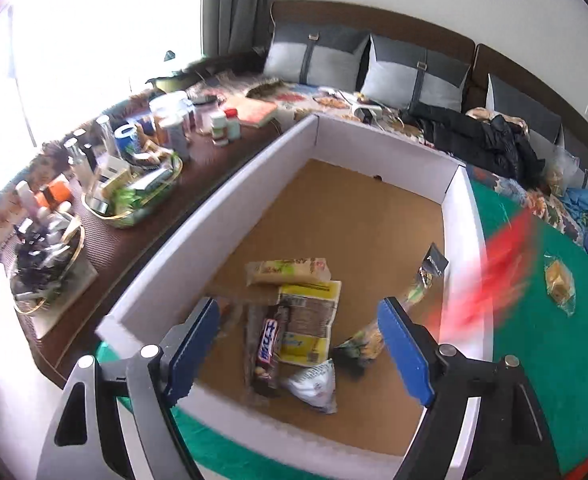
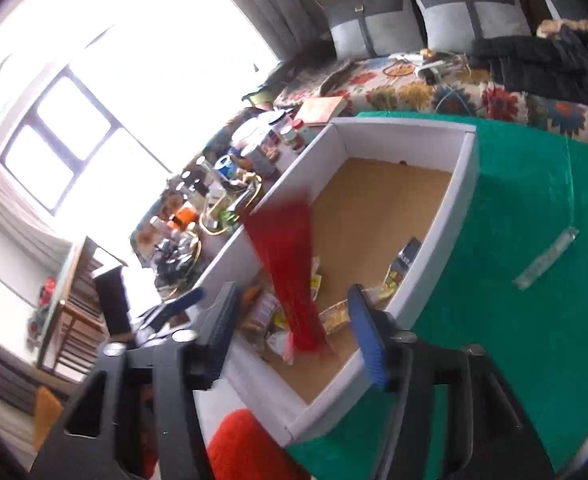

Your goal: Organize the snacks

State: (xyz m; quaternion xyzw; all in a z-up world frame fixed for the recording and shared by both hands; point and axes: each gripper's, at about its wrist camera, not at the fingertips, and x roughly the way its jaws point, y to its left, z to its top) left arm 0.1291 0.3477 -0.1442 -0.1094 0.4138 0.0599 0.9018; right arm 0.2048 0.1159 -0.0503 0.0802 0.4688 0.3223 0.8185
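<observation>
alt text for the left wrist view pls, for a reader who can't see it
Open left gripper hovers over a white-walled cardboard box on a green tablecloth, several snack packs lying on the box floor, among them a Snickers bar and a yellow packet. A motion-blurred red item streaks over the box's right wall; one wrapped snack lies on the cloth outside.

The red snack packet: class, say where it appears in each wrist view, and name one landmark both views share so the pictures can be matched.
Left wrist view: the red snack packet is a blurred streak at right, over the box's right wall.
Right wrist view: the packet is a blurred streak at centre, over the box's left wall, ahead of the right gripper.
Shared landmark: the white box with the brown floor.
</observation>
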